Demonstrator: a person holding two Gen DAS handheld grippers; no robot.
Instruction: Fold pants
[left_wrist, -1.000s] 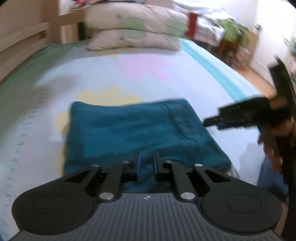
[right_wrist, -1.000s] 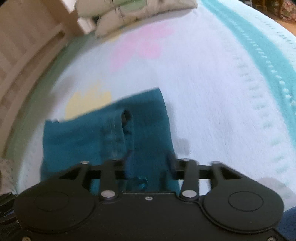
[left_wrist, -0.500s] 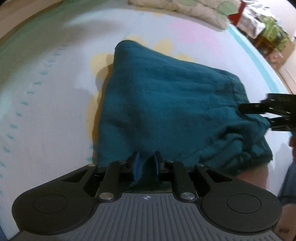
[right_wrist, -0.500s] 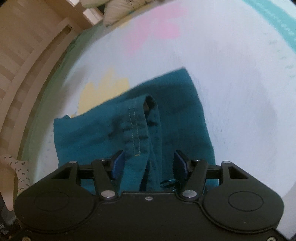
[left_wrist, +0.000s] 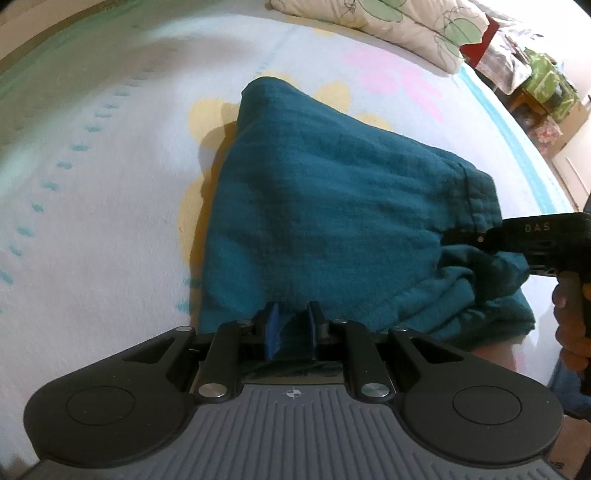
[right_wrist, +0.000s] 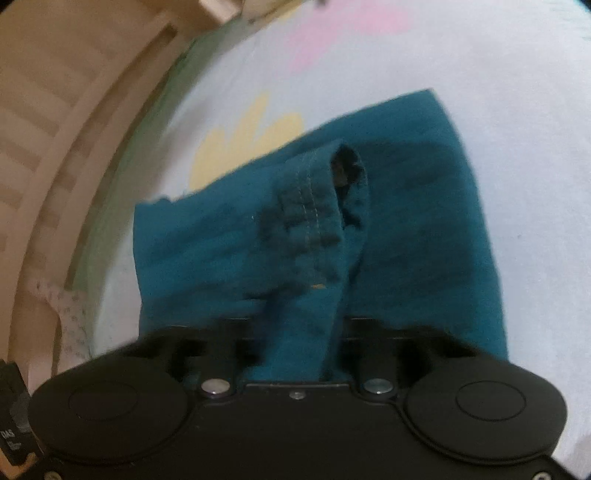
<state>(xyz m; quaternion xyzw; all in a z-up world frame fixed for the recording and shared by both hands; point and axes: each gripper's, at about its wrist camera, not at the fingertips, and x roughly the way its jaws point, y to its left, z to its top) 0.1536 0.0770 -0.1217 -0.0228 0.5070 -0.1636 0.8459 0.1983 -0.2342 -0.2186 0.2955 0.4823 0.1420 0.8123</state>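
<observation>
Teal pants (left_wrist: 332, 206) lie folded on the bed sheet (left_wrist: 92, 184). My left gripper (left_wrist: 290, 321) is at their near edge, its blue pads shut on a pinch of the fabric. The right gripper (left_wrist: 448, 238) reaches in from the right at the stitched waistband corner. In the right wrist view, a bunched strip of the pants (right_wrist: 424, 221) with its seam runs up between the fingers of my right gripper (right_wrist: 299, 325). Its jaws are closing on that strip, and the fingers are blurred.
Patterned pillows (left_wrist: 388, 22) lie at the head of the bed. A wooden bed frame (right_wrist: 55, 147) curves along the left side. Cluttered furniture (left_wrist: 535, 85) stands beyond the bed's far right edge. A person's hand (left_wrist: 569, 314) holds the right gripper's handle.
Both grippers dropped closer to the pants and tilted down. The right jaws, wide around the waistband fold half a second ago, have closed in on it. The left grip is unchanged.
</observation>
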